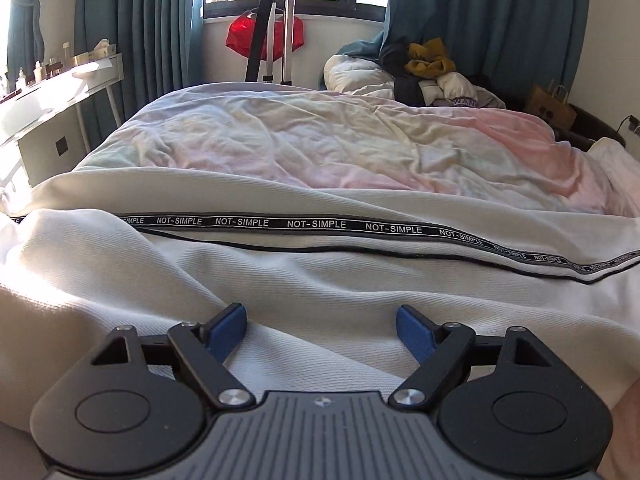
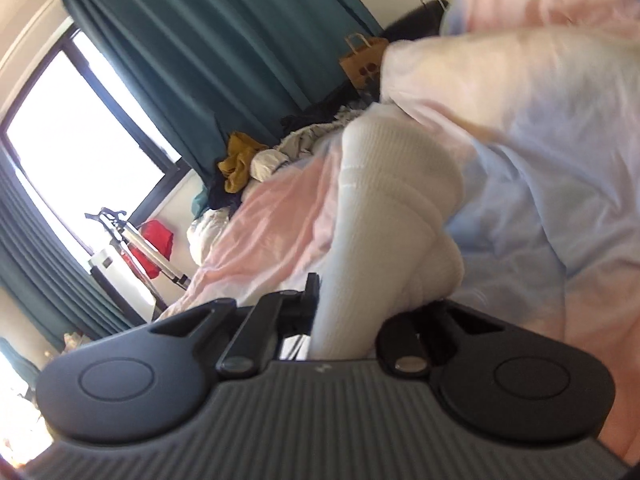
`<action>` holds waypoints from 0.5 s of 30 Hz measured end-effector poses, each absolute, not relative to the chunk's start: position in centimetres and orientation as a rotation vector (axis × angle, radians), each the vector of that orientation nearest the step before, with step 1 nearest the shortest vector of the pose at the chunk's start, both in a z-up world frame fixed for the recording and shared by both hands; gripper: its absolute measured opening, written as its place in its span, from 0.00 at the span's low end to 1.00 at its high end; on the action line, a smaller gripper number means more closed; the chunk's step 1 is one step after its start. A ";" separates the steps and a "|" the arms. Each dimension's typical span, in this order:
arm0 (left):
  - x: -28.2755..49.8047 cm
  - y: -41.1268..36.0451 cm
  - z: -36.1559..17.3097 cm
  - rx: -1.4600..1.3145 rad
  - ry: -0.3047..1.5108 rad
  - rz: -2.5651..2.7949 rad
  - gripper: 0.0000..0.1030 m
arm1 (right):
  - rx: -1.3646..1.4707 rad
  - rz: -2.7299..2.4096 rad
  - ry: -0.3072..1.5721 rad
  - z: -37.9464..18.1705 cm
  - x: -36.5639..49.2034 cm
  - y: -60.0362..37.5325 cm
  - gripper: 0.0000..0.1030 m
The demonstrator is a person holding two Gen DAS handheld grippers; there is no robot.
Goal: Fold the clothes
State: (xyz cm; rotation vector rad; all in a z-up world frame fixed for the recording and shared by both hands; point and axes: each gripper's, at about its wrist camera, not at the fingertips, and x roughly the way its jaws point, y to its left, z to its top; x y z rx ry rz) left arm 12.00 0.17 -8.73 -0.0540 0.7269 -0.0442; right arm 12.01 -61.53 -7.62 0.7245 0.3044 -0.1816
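White ribbed knit covers most of what we see: the garment [image 1: 320,280] lies spread on the bed [image 1: 320,148], its long axis running from nine to three o'clock across the left wrist view, marked by the black NOT-SIMPLE tape [image 1: 316,225] at about twelve from our tongs. Our left gripper [image 1: 320,330] sits low over the cloth with its blue pads [image 1: 228,332] wide apart, holding nothing, the fabric directly beneath and ahead of them. Our right gripper [image 2: 348,308] is tilted hard and clamped on a bunched fold of the same white garment, which rises from between its fingers toward twelve o'clock; that view is blurred. We judge the left is nearer the flat body of the garment, so the coming fold turns on carrying the right's held end across toward it.
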 end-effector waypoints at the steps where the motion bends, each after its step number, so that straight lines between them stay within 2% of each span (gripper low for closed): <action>1: 12.0 0.4 -8.6 -0.067 0.726 -0.048 0.81 | 0.680 -0.170 0.291 -6.1 12.0 -60.5 0.12; 8: 11.2 1.5 -6.9 -0.128 0.695 -0.085 0.80 | 0.377 -0.073 0.203 2.6 11.4 -50.6 0.11; 15: 10.1 5.2 -4.0 -0.288 0.611 -0.115 0.80 | 0.114 0.057 0.171 4.9 10.6 -37.9 0.11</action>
